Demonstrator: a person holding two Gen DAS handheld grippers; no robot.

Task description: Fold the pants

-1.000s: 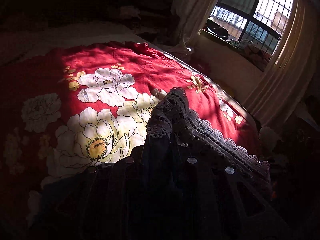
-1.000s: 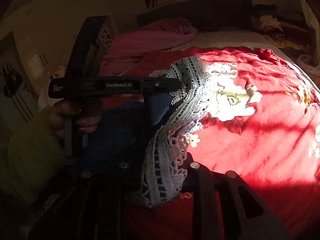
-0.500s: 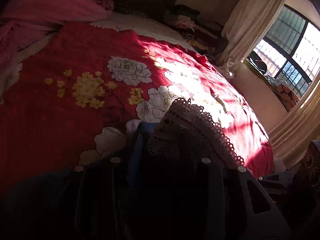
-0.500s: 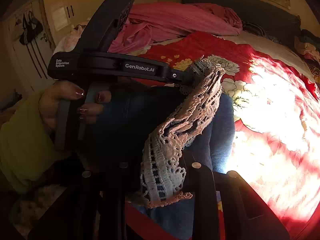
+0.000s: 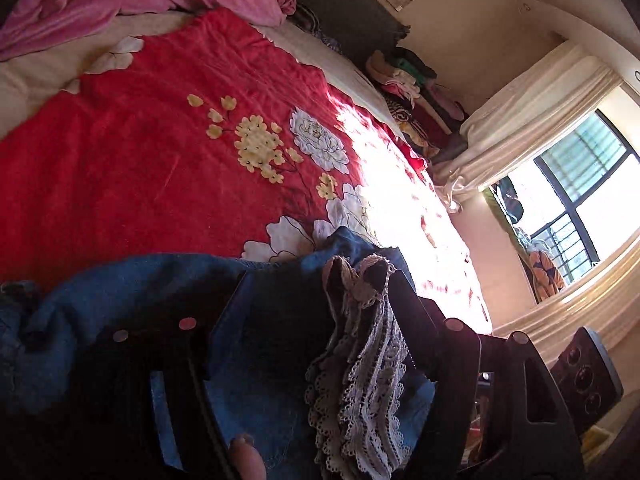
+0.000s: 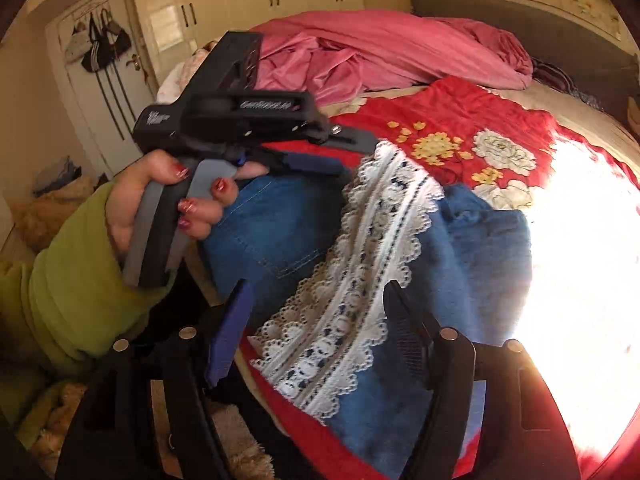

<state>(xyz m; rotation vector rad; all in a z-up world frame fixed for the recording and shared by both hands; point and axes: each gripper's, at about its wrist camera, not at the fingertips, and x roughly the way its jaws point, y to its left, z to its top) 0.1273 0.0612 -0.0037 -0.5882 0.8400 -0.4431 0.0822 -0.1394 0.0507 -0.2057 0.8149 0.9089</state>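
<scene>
Looking from the left, I see a hand [image 6: 160, 204] in a green sleeve [image 6: 68, 280] holding my left gripper [image 5: 316, 280], its jaws opening around the lace-trimmed hem [image 5: 360, 360] without pressing it. The blue jeans [image 6: 480, 248] lie bunched on the red floral bedspread [image 6: 460, 120]. My right gripper [image 6: 316, 300] is opening too, fingers apart either side of the lace.

White lettering on the left hand-held gripper [image 6: 352, 160] is too blurred to read.
</scene>
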